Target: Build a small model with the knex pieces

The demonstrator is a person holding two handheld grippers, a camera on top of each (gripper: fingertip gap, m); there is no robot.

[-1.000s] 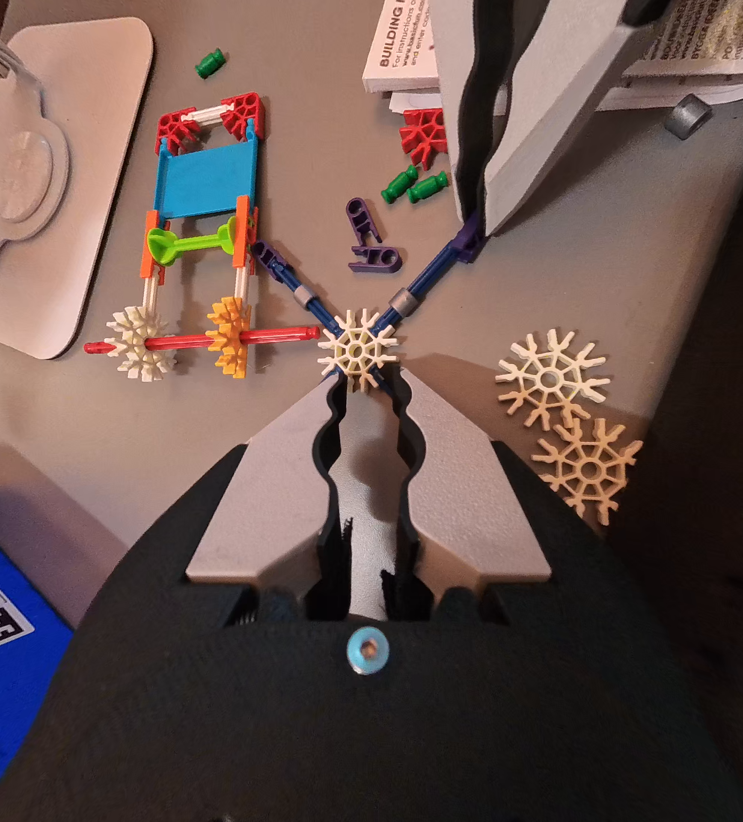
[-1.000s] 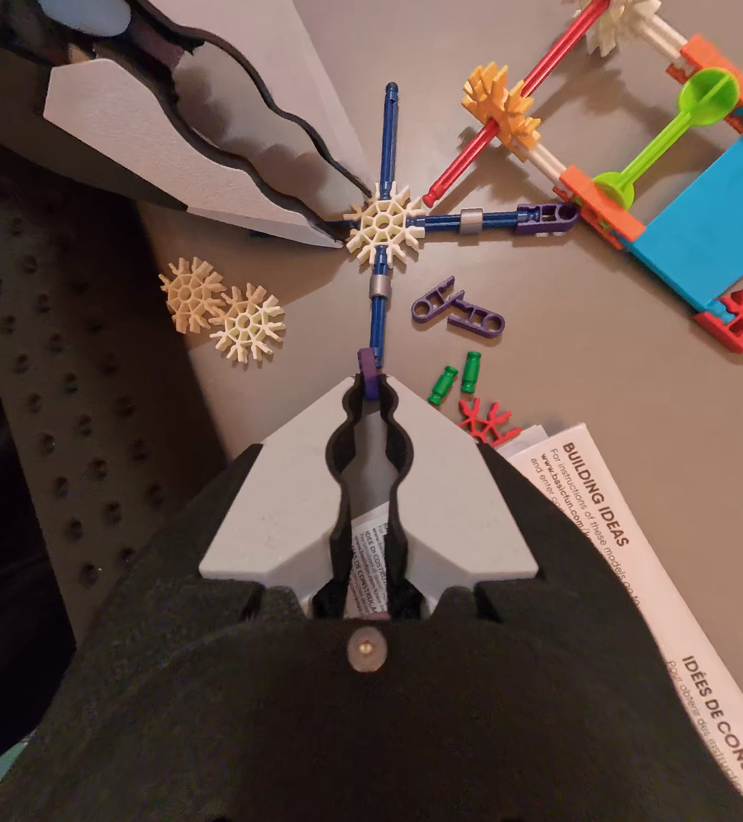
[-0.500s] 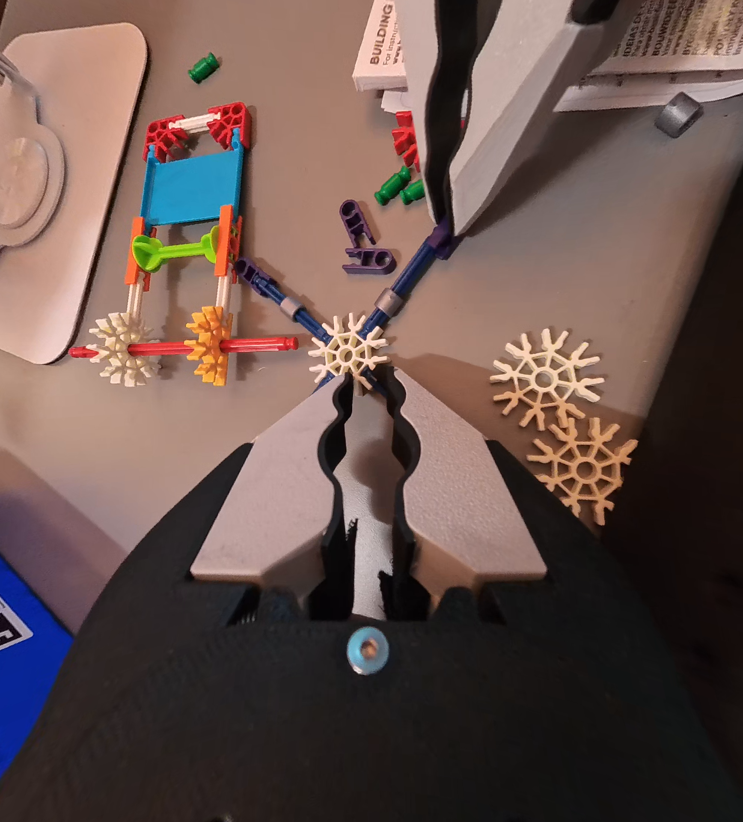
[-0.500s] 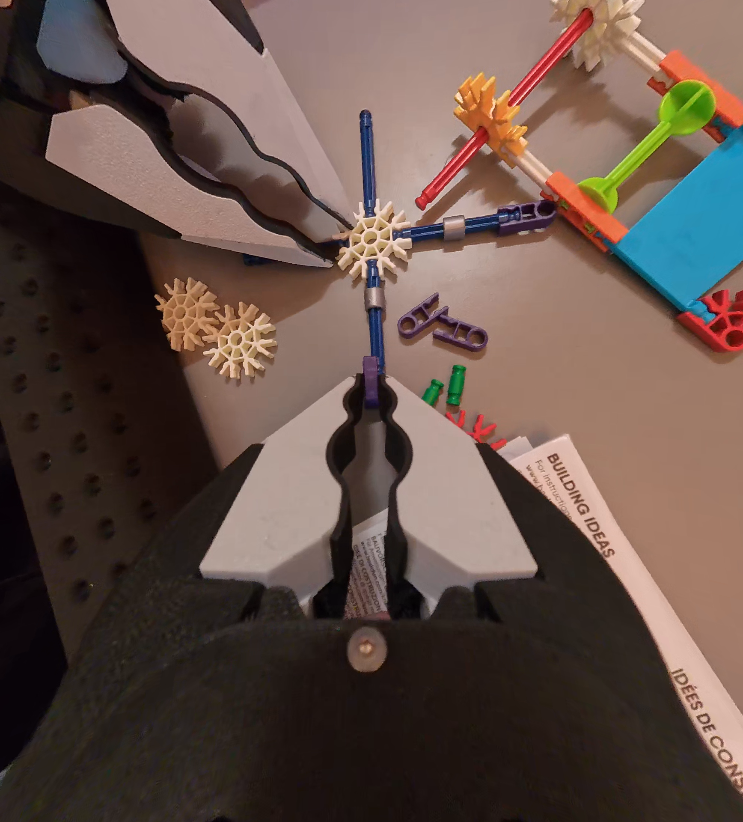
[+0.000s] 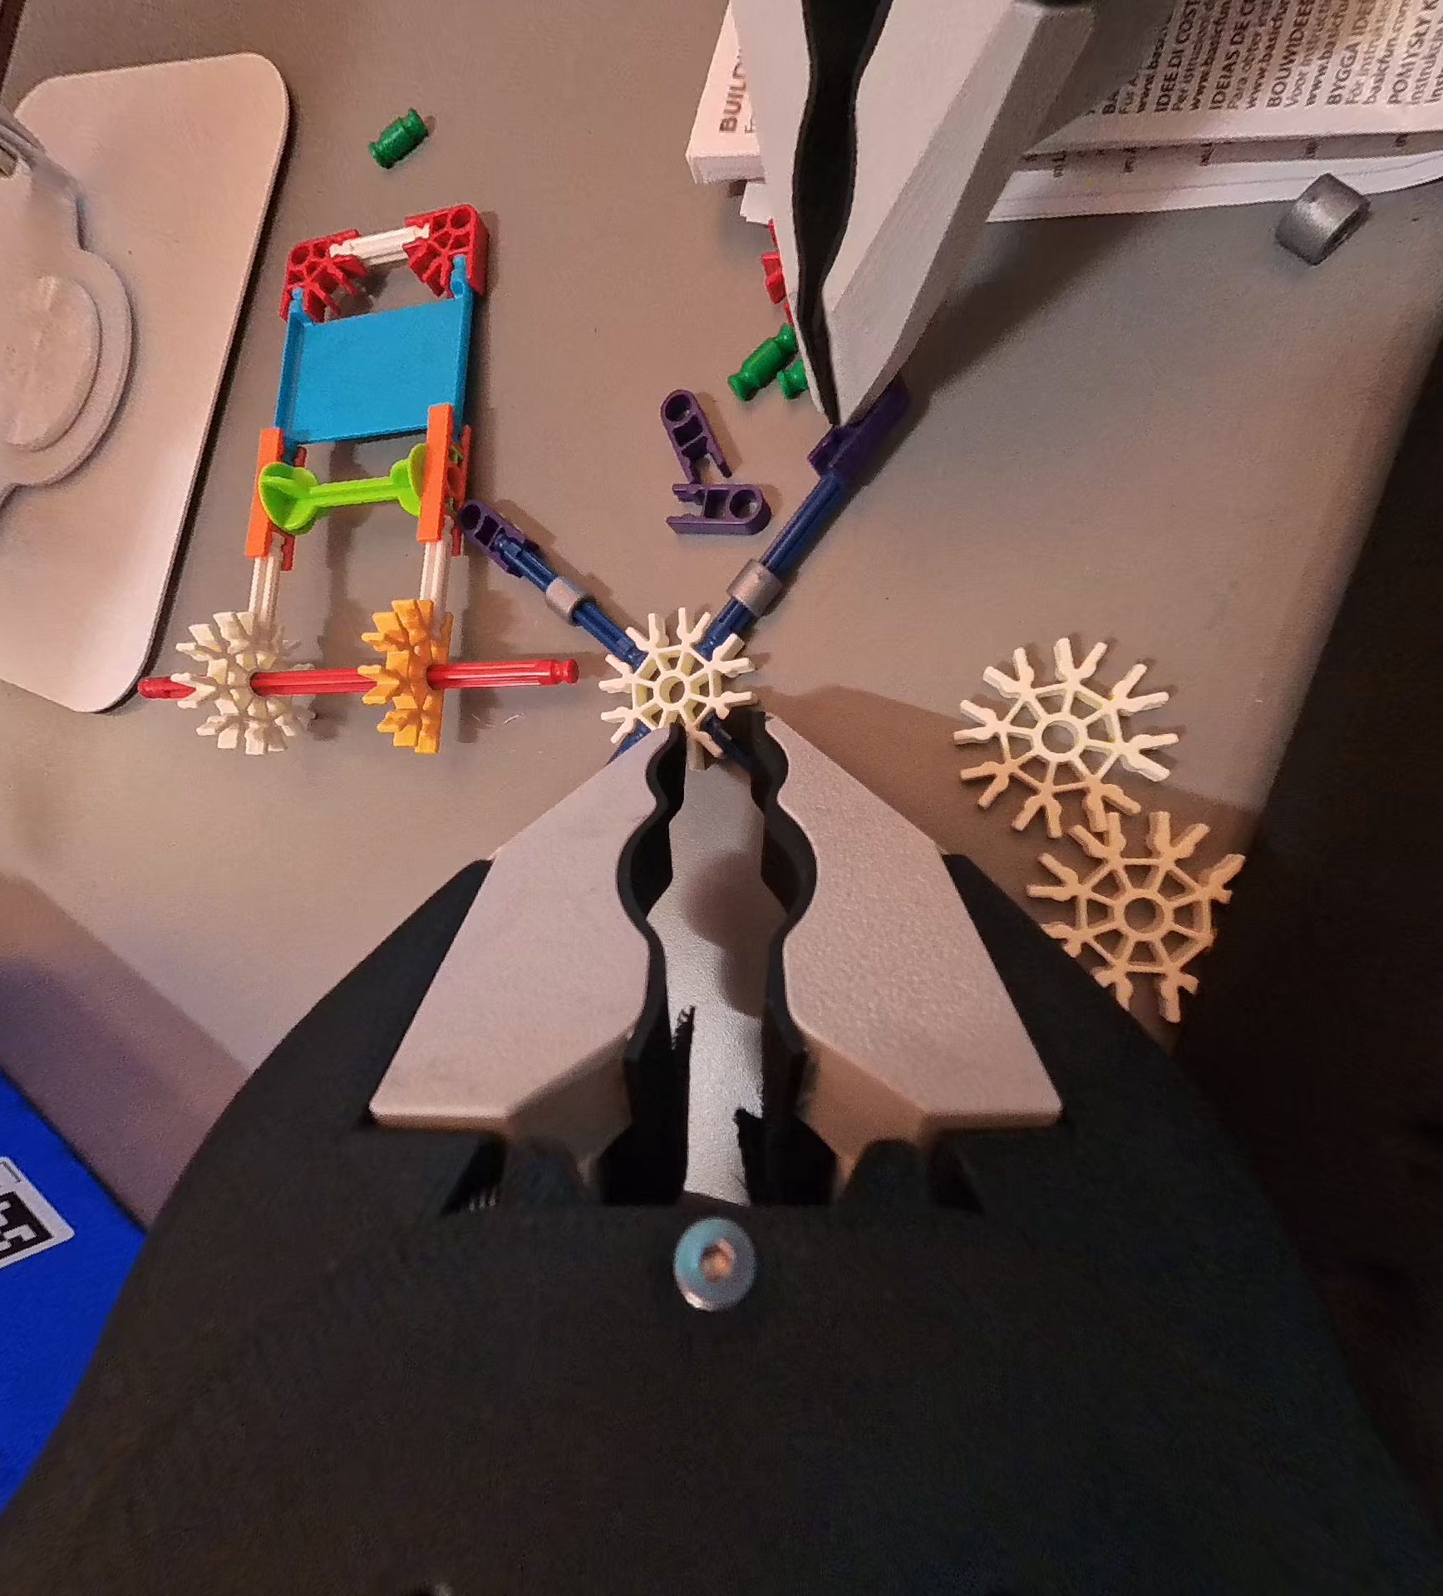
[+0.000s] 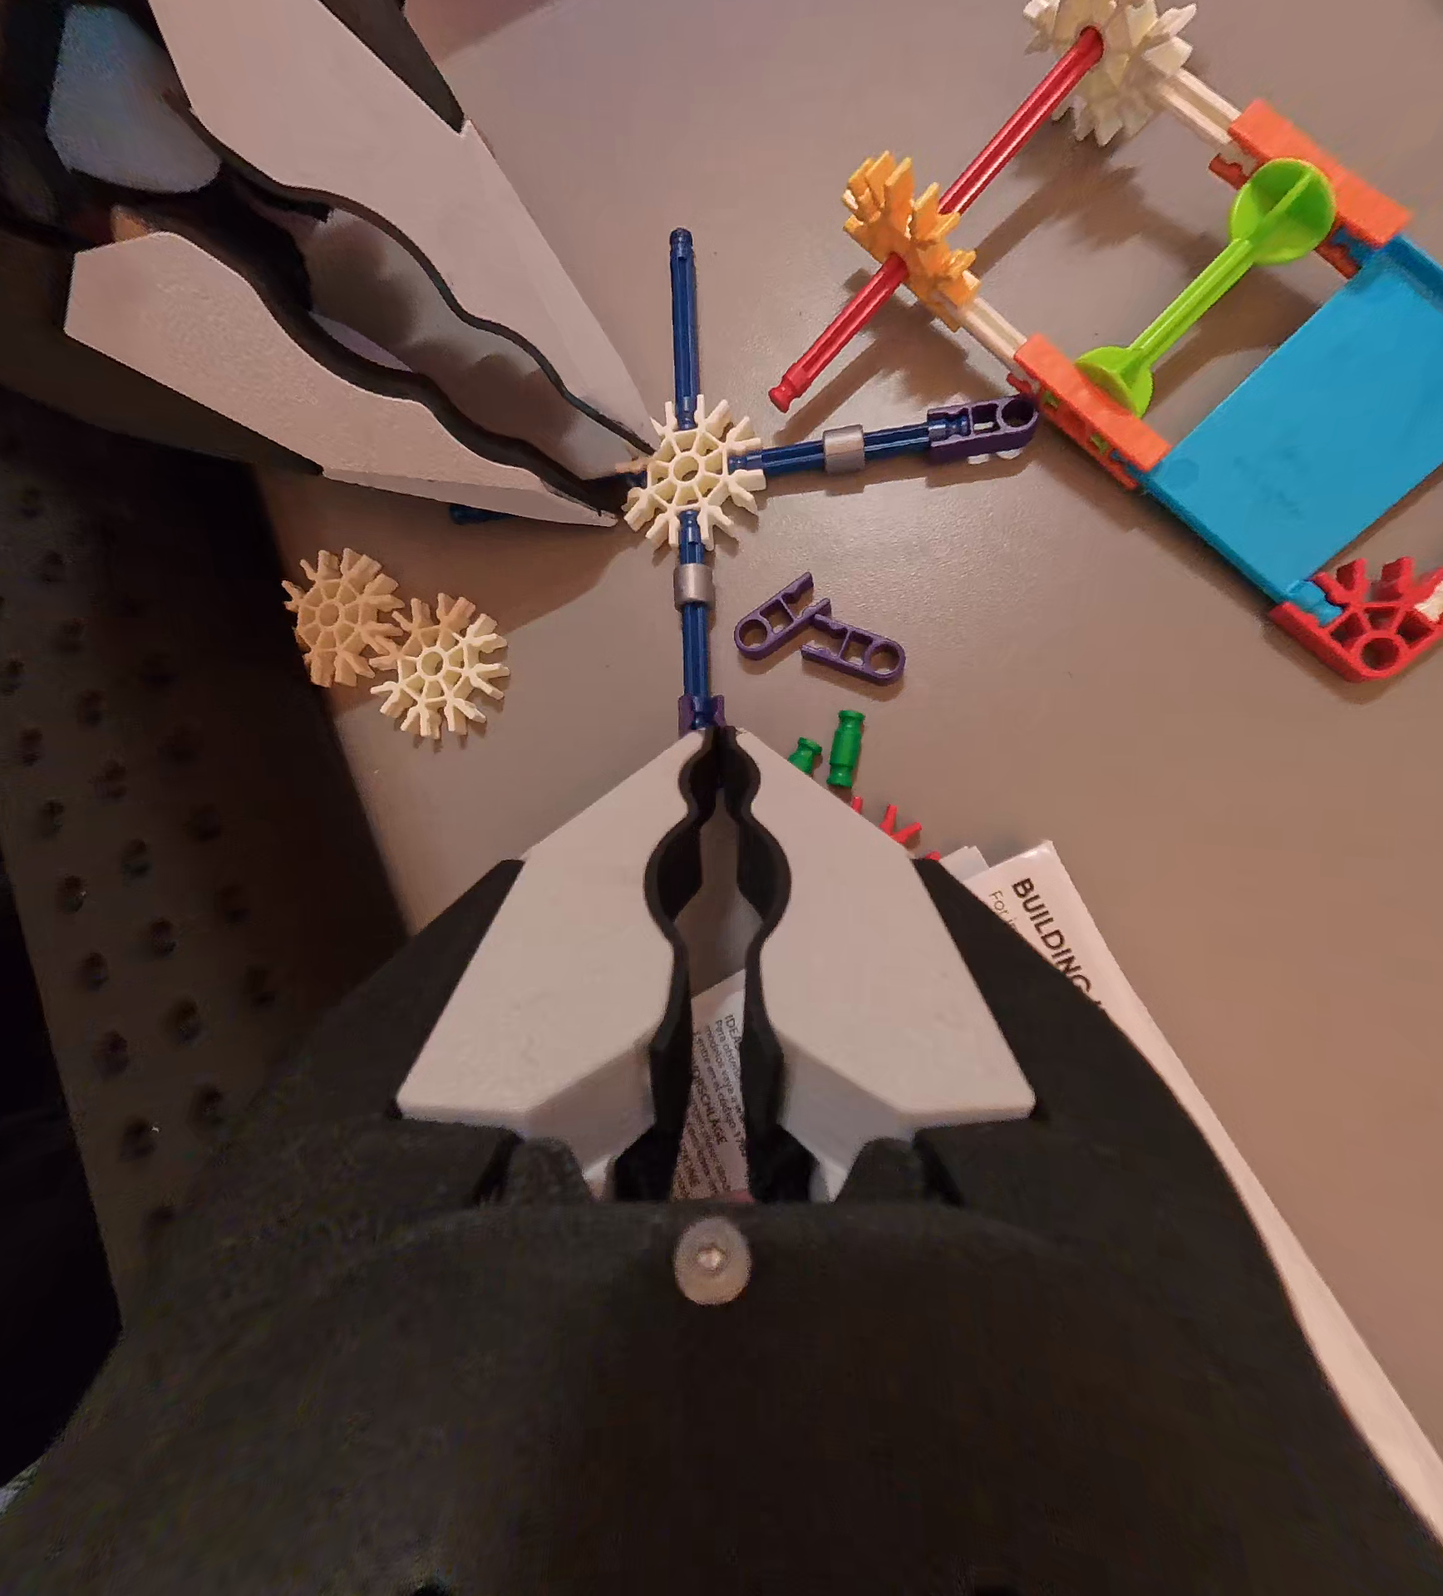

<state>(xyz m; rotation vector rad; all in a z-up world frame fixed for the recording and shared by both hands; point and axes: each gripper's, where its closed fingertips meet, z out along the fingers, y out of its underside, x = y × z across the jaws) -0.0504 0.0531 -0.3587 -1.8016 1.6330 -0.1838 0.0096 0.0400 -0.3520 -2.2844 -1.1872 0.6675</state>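
Note:
A white snowflake connector (image 5: 675, 687) lies on the grey table with several blue rods (image 5: 787, 544) plugged into it like spokes. My left gripper (image 5: 714, 738) is shut on its near spoke; the right wrist view (image 6: 619, 488) shows the same pinch on the connector (image 6: 690, 471). One rod (image 6: 692, 639) with a grey sleeve ends in a purple connector (image 6: 699, 712). My right gripper (image 6: 714, 734) has its tips together right behind that purple connector, which sticks out ahead of them. In the left wrist view, the right gripper (image 5: 830, 406) sits over the purple connector (image 5: 860, 432).
A built frame with a blue panel (image 5: 373, 380), red axle and wheels lies left. Two loose snowflake connectors (image 5: 1063, 743) sit by the table's right edge. Two loose purple connectors (image 5: 705, 484), green pegs (image 5: 757, 367), a booklet (image 5: 1219, 104), a grey ring (image 5: 1323, 216) and a beige board (image 5: 96, 345) lie around. Left tips to right tips: about 7 centimeters.
The left fingers closed in on the snowflake's spoke. The purple connector sat between the right tips before; now the tips have come together and it lies just ahead of them.

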